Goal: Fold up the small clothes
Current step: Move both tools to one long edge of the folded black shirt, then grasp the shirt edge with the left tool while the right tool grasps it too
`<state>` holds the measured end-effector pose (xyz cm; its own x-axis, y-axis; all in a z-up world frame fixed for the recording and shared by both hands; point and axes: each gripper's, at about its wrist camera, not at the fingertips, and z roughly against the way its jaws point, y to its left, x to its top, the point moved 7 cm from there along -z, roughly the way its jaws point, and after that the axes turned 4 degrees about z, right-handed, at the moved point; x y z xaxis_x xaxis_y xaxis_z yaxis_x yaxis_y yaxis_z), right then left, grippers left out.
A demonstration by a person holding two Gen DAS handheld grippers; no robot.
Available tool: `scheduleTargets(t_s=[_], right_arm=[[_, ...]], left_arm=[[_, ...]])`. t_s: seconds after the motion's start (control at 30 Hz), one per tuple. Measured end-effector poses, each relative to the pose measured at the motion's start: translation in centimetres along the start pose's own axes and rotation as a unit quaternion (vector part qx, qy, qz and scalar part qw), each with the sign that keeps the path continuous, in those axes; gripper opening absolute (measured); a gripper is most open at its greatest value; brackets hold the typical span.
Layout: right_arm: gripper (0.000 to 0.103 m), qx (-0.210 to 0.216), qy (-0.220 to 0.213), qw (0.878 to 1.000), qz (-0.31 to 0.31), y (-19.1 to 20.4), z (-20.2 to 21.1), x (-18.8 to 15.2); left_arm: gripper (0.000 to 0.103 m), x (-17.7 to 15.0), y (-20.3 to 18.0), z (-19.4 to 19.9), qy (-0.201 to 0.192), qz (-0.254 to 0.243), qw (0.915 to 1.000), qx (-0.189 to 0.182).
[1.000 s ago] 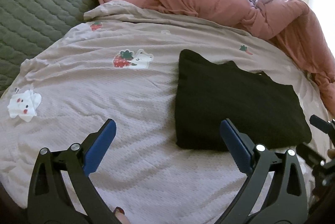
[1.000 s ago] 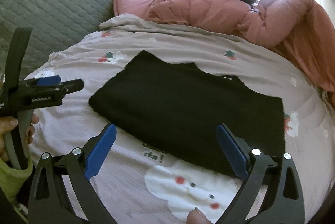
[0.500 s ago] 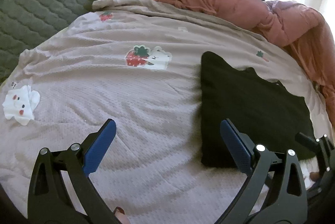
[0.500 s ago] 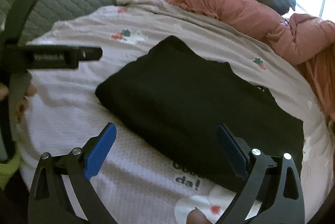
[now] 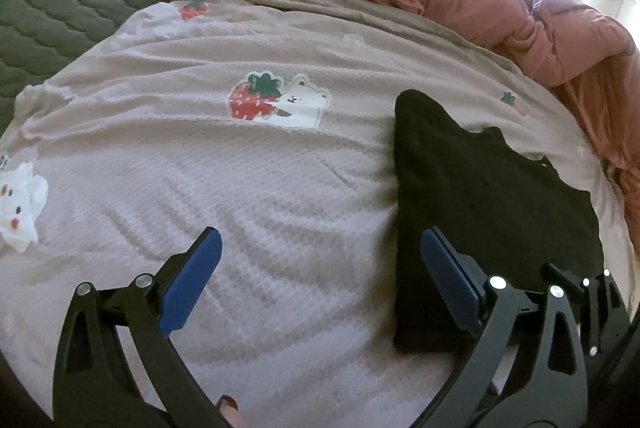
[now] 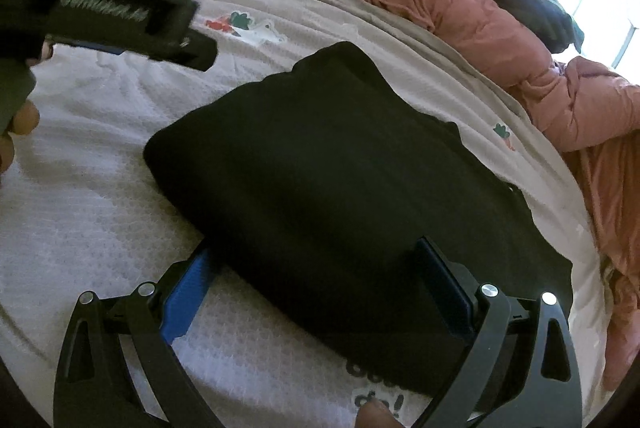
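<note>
A: What could go wrong from here?

B: The right hand-held gripper is spread wide across the near edge of the black garment, one blue finger on the bedspread beside the cloth, the other over it. It has hold of nothing. If it closes there, I judge it may pinch only the top layer, and the fold would peel open on lifting. It could also catch the bedspread beneath and drag it along.

A: And the left one?

B: The left hand-held gripper is equally wide open and empty, low over the bedspread at the garment's left edge, one finger above the cloth's near corner. Seen from the right wrist, its body hangs close by, so a quick move could knock the two tools together.

A: How does the garment look?

B: A dark, thick, roughly rectangular slab, apparently folded already, with rounded soft edges and a small notch along its far side. It lies flat towards the right side of the bed, near the foot edge where the person stands, well short of the pink duvet heaped along the far side.
</note>
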<state>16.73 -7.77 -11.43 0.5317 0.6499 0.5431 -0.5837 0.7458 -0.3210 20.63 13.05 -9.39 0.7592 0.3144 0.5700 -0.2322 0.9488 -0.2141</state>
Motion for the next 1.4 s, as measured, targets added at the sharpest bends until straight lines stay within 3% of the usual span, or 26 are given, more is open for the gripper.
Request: scheduleTargets(t_s=[0.3,0.33,0.47,0.57,0.93,1.0,1.03,1.1,1.17,1.23,1.4], right_arm=[[0.096,-0.032,-0.02,0.999,0.002,-1.1,-1.8,1.3],[0.093,-0.032,-0.025,0.999,-0.001,-1.2,-1.6,1.3],[0.051,-0.014,-0.065,0.998,-0.008,-1.4,-0.2,1.7],[0.034,-0.008,-0.084,0.996,-0.024,-1.9,0.7,1.6],[0.024,0.029,-0.116,0.99,-0.069,-3.9,3.0,0.9],[0.023,0.031,-0.12,0.99,-0.073,-4.3,3.4,0.8],[0.023,0.031,-0.121,0.989,-0.076,-4.5,3.6,0.8],[0.022,0.032,-0.121,0.989,-0.082,-5.0,4.0,0.7],[0.022,0.036,-0.121,0.988,-0.089,-5.3,4.4,0.5],[0.021,0.035,-0.125,0.987,-0.1,-5.9,5.1,0.2],[0.02,0.035,-0.136,0.981,-0.136,-8.3,7.0,-0.9]], left_arm=[[0.093,1.0,-1.4,-3.5,0.05,0.017,0.9981,-0.031],[0.093,1.1,-1.6,-3.9,0.056,0.017,0.9977,-0.034],[0.093,1.4,-2.6,-5.1,0.082,0.034,0.9934,-0.073],[0.093,1.5,-3.5,-5.5,0.101,0.048,0.988,-0.106],[0.092,2.0,-6.7,-6.6,0.141,0.078,0.9713,-0.175],[0.079,2.2,-7.6,-6.1,0.138,0.079,0.969,-0.189],[0.066,2.3,-8.0,-5.8,0.137,0.075,0.9692,-0.191],[0.052,2.4,-9.2,-5.2,0.134,0.065,0.9694,-0.195],[0.03,2.5,-10.2,-4.4,0.13,0.058,0.969,-0.202],[0.024,2.7,-11.6,-3.5,0.122,0.041,0.971,-0.202],[0.022,3.1,-14.9,-1.0,0.099,0.008,0.9743,-0.202]])
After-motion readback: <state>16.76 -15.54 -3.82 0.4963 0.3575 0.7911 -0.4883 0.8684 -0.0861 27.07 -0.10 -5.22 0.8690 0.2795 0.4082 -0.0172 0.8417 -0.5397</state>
